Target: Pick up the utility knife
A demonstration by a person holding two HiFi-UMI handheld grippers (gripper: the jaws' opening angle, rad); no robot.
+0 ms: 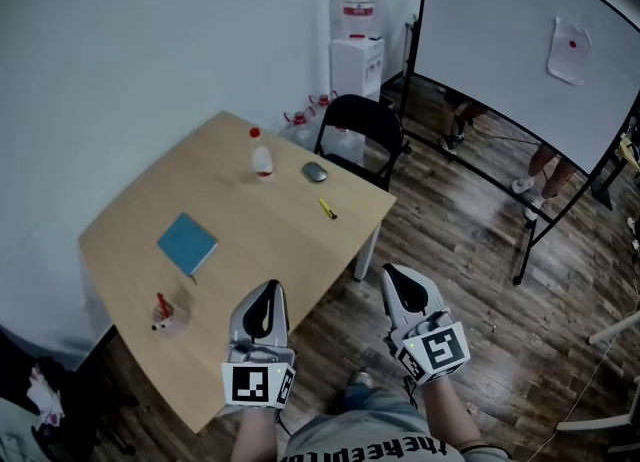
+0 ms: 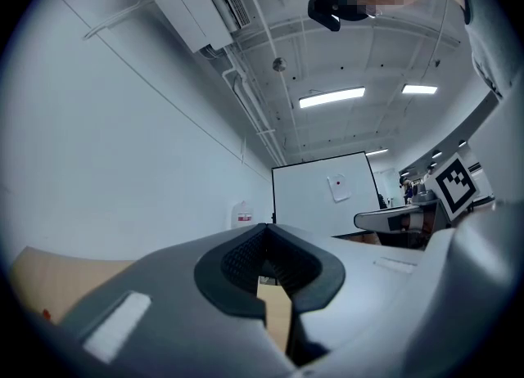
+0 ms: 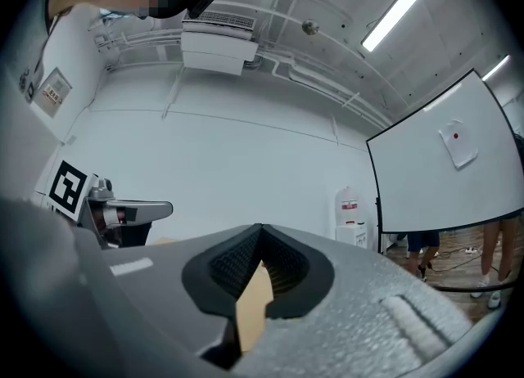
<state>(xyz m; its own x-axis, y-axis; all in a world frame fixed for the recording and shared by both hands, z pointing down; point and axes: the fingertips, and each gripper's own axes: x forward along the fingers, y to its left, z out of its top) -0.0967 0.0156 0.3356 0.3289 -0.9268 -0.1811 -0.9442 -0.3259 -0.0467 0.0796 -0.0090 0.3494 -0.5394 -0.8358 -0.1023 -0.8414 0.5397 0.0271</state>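
Your utility knife (image 1: 328, 209) is a slim yellow bar with a dark tip, too small for any marking to be read. It lies flat near the table's (image 1: 280, 250) right edge, toward the far corner. Further in on the table sit a grey computer mouse (image 1: 315, 172) and a red-capped bottle (image 1: 262, 161) whose label can't be read. A blue notebook (image 1: 187, 243) lies at the table's middle.

Your left gripper (image 1: 270, 286) hangs over the table's near edge with its jaws closed tip to tip on nothing. Your right gripper (image 1: 392, 272) is just off the table's near right corner, over the wood floor, and its jaws are also pressed together and empty.

Beyond the table's far corner stands a water dispenser (image 1: 356, 60); the red label on its jug isn't legible.
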